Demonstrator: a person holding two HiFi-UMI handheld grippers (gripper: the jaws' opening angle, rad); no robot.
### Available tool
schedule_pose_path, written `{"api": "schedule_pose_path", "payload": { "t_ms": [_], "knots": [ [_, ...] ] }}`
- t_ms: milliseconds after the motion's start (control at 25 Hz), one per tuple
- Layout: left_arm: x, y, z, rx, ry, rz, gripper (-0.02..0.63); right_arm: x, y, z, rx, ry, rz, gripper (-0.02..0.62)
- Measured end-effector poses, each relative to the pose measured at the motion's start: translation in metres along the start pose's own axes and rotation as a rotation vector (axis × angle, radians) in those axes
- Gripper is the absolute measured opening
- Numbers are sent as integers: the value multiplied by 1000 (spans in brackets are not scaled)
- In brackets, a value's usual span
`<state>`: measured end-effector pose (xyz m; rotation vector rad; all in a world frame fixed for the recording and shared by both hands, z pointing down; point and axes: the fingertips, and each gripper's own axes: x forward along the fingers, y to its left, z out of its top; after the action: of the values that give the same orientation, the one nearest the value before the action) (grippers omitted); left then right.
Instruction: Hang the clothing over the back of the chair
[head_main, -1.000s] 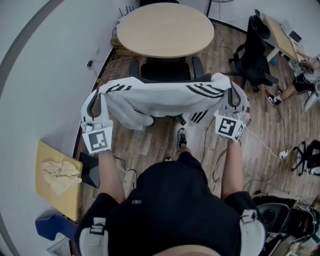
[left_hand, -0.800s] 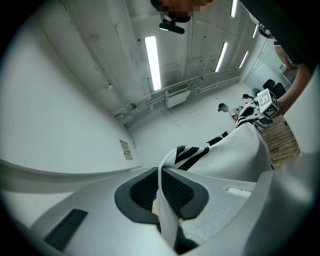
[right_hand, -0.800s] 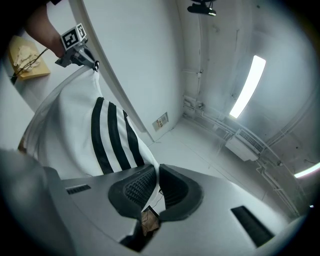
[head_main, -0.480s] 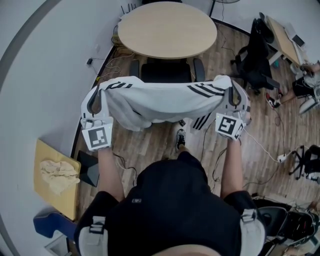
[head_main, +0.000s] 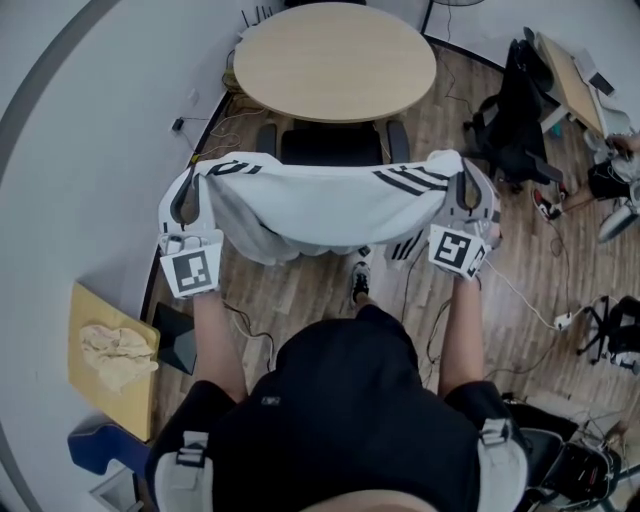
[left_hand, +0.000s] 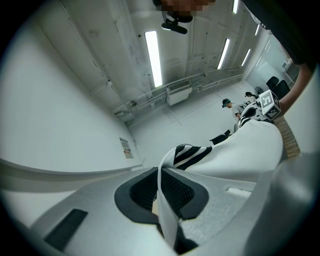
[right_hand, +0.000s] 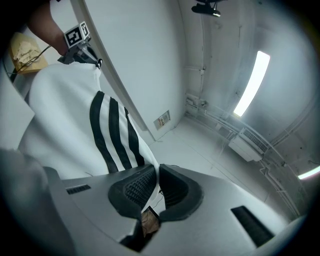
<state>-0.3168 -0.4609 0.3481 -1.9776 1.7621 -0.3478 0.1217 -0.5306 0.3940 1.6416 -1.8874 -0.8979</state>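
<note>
Between the fingers (left_hand: 177, 192) of the left gripper (left_hand: 160, 195), a thin fold of the clothing (left_hand: 240, 150) is pinched tight. The right gripper (right_hand: 156, 189) nips the other end the same way. We judge that so slim a hold could slip under tension, or that the sagging middle could snag an armrest (head_main: 397, 138) and bunch on the seat. The clothing is white with black stripes, slack at its centre. We hold it stretched in the air, just near of the black chair (head_main: 332, 146).

Open floor (head_main: 300, 295) lies before the black chair (head_main: 330, 147); the round table (head_main: 335, 60) blocks just behind it.
</note>
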Motion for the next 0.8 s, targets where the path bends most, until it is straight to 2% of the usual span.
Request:
{"api": "schedule_pose_path", "payload": {
  "t_ms": [360,800],
  "knots": [
    [29,-2,-4,-7,-3,4,14,23,-1,-9,-4,6,7,12],
    [27,-24,-51,-9,111,-28,14,26,27,-39,12,56,74,12]
  ]
}}
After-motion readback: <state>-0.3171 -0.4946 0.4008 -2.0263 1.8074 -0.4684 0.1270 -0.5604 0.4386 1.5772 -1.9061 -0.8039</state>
